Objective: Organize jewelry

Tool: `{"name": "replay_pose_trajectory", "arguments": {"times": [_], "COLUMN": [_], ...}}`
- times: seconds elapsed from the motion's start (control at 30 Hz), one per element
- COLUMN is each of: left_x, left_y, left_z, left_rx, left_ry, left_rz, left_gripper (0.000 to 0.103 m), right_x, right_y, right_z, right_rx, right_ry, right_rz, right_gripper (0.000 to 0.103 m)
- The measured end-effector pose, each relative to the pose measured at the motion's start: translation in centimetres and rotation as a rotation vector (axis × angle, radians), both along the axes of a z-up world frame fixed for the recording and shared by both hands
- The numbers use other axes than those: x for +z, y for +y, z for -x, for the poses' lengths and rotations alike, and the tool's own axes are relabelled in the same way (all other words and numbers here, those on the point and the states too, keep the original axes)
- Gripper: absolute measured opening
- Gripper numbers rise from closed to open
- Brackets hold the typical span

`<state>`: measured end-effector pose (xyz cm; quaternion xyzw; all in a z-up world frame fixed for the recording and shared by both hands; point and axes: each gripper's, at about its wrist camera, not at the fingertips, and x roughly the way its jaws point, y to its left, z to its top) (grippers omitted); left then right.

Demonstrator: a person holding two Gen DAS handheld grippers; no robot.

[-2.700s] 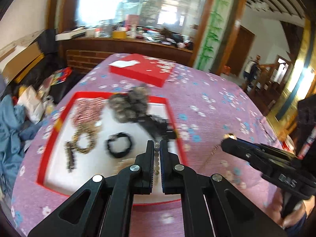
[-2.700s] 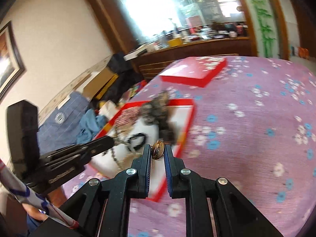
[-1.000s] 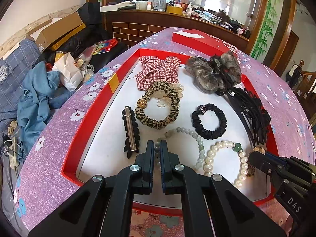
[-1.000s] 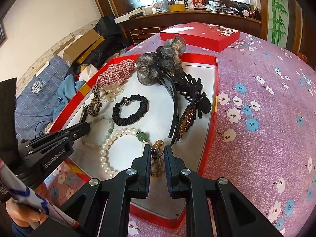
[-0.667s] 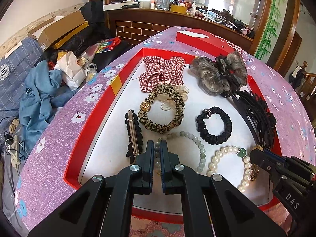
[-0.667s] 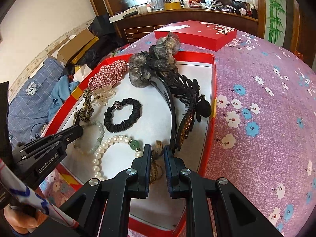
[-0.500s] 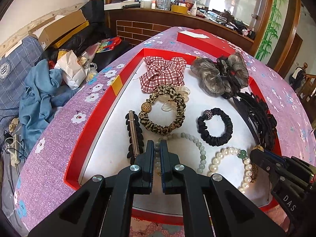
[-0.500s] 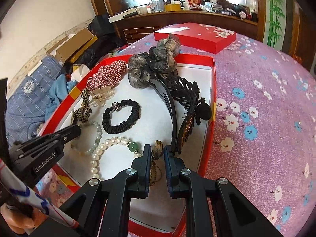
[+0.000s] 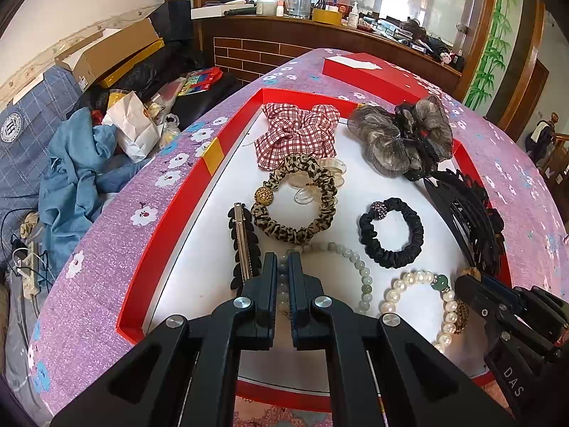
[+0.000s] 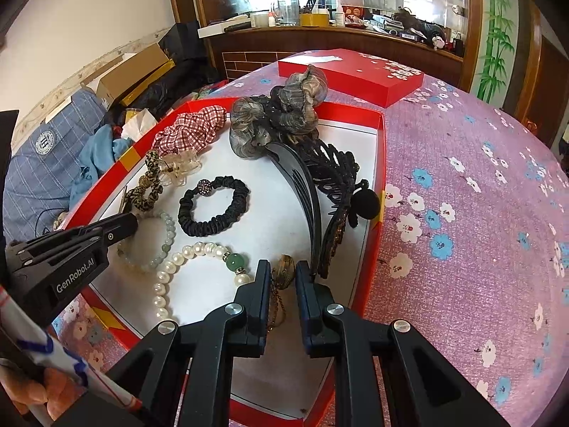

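A red tray (image 9: 199,192) with a white floor holds hair ties and bracelets. My left gripper (image 9: 282,263) is shut on the pale green bead bracelet (image 9: 359,270), low over the tray's near left; it also shows in the right wrist view (image 10: 124,226). My right gripper (image 10: 279,272) has opened a little around a bronze pendant (image 10: 284,270) on a chain, which rests on the tray floor. A pearl bracelet (image 10: 185,259) with a green bead lies between the grippers. A black scrunchie (image 9: 391,236) lies behind it.
The tray also holds a leopard scrunchie (image 9: 295,199), a plaid scrunchie (image 9: 298,135), a grey bow (image 9: 402,138), black claw clips (image 10: 320,192) and a black barrette (image 9: 242,245). A red box lid (image 10: 352,71) lies beyond on the purple flowered cloth (image 10: 480,213). Clutter lies left of the table.
Both grippers came down from above the table into the tray with their jewellery. In the last half second the right jaws parted and the pendant settled on the tray floor.
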<state>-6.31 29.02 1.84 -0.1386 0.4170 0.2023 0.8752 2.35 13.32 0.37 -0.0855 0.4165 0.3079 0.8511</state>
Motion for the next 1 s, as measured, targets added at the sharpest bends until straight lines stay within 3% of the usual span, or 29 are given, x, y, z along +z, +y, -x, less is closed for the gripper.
{"name": "replay_pose_trajectory", "arguments": {"times": [0.07, 0.17, 0.23, 0.27, 0.47, 0.53, 0.67, 0.8, 1.0], "left_x": [0.0, 0.2, 0.3, 0.4, 1.1, 1.3, 2.1, 2.9, 3.6], "left_y": [-0.1, 0.0, 0.0, -0.1, -0.4, -0.5, -0.8, -1.1, -2.6], "left_z": [0.0, 0.1, 0.2, 0.3, 1.0, 1.4, 2.6, 4.3, 7.0], "left_rx": [-0.001, 0.001, 0.007, 0.011, 0.021, 0.030, 0.055, 0.111, 0.174], "left_ry": [-0.001, -0.004, -0.007, -0.009, -0.015, -0.022, -0.048, -0.077, -0.116], "left_rz": [-0.001, 0.001, 0.001, -0.003, -0.019, -0.028, -0.061, -0.099, -0.160], "left_gripper": [0.005, 0.008, 0.028, 0.031, 0.037, 0.048, 0.060, 0.087, 0.090], "right_x": [0.2, 0.7, 1.0, 1.1, 2.1, 2.4, 3.2, 3.7, 3.8], "right_y": [0.0, -0.1, -0.1, -0.1, -0.7, -1.0, -1.9, -2.9, -4.6], "right_z": [0.2, 0.7, 1.3, 1.5, 3.0, 3.6, 4.8, 6.0, 8.0], "right_rx": [-0.001, 0.004, 0.011, 0.012, 0.020, 0.020, 0.012, -0.015, -0.060], "right_ry": [-0.009, -0.031, -0.046, -0.052, -0.088, -0.104, -0.143, -0.193, -0.266], "right_rz": [0.001, 0.002, 0.005, 0.007, 0.004, 0.004, 0.011, 0.037, 0.089], "right_gripper": [0.035, 0.037, 0.039, 0.042, 0.053, 0.059, 0.075, 0.087, 0.092]}}
